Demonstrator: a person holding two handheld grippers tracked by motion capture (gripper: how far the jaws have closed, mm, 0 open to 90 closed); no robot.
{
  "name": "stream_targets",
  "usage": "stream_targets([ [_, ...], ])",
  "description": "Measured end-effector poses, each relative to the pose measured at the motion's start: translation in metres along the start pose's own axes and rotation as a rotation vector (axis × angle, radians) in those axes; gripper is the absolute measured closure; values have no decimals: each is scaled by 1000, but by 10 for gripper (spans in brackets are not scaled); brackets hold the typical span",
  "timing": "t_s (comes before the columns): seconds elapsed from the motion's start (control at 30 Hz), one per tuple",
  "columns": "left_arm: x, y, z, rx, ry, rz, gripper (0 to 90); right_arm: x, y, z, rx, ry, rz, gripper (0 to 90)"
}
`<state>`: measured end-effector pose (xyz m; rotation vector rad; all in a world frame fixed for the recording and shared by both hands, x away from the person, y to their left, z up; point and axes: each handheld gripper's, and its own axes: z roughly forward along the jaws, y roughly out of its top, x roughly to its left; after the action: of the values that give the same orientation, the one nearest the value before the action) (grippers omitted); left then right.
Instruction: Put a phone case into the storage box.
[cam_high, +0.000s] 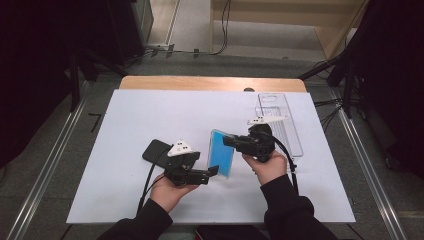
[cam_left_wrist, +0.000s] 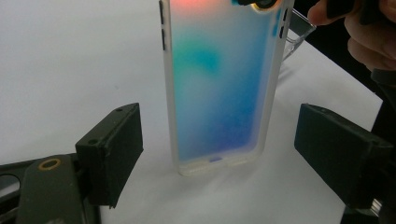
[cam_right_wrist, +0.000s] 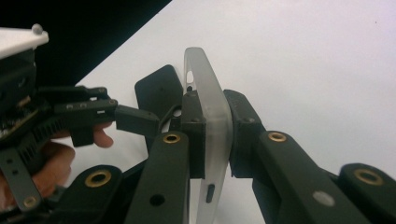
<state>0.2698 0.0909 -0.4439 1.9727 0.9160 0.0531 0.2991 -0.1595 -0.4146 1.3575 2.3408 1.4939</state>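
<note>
A translucent phone case (cam_high: 220, 155) with a blue gradient stands on its bottom end on the white table sheet (cam_high: 150, 115). My right gripper (cam_high: 231, 142) is shut on the case's upper side edge; in the right gripper view the jaws pinch the frosted rim (cam_right_wrist: 212, 133). My left gripper (cam_high: 212, 172) is open just in front of the case's lower end. In the left gripper view the case (cam_left_wrist: 219, 88) rises between and beyond the two spread pads (cam_left_wrist: 112, 149), not touching them. A black phone (cam_high: 156, 150) lies flat to the left, behind the left gripper.
A clear plastic tray (cam_high: 280, 120) lies at the back right of the sheet, close behind the right hand (cam_high: 270, 167). The wooden table edge (cam_high: 210, 83) borders the far side. Dark stands and cables surround the table.
</note>
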Motion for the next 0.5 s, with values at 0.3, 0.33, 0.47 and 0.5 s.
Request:
stream_targets([
  [0.3, 6, 7, -6, 36, -77, 11, 161, -8, -1, -4, 16, 65, -33, 772],
  [0.33, 7, 8, -6, 43, -86, 11, 161, -9, -1, -4, 21, 73, -39, 771],
  [0.47, 10, 10, -8, 49, -102, 28, 171, -11, -1, -6, 23, 112, -71, 771],
  [0.5, 10, 11, -8, 50, -109, 39, 182, -12, -1, -7, 23, 117, -81, 771],
])
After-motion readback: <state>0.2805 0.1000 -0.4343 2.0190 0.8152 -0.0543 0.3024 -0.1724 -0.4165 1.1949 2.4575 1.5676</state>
